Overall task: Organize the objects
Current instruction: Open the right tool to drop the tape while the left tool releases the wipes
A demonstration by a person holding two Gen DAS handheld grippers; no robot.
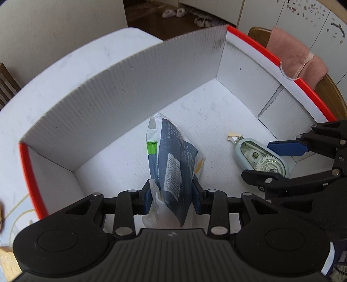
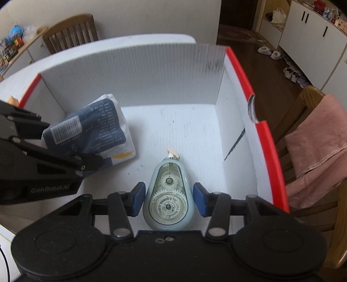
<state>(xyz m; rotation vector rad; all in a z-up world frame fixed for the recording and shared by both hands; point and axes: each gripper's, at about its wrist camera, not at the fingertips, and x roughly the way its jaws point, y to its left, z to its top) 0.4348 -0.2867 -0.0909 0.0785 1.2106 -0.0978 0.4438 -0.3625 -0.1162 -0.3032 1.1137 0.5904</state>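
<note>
A white cardboard box [image 1: 151, 76] with a red rim lies open beneath both grippers. My left gripper [image 1: 172, 195] is shut on a dark blue plastic packet [image 1: 173, 156] with a barcode label, and the packet hangs down inside the box. In the right wrist view the packet [image 2: 102, 128] sits at the box's [image 2: 141, 71] left, its lower corner close to the floor, held by the left gripper [image 2: 69, 138]. My right gripper [image 2: 168, 195] is shut on a pale blue correction tape dispenser [image 2: 168, 201] with visible gears, nose down. That dispenser [image 1: 262, 160] and the right gripper [image 1: 258, 159] also appear at the right.
The box stands on a white table [image 1: 43, 82]. A wooden chair draped with a pink towel [image 2: 316, 138] is beside the box's right wall. Another wooden chair [image 2: 71, 32] stands behind the table. Shoes [image 1: 173, 13] lie on the dark floor beyond.
</note>
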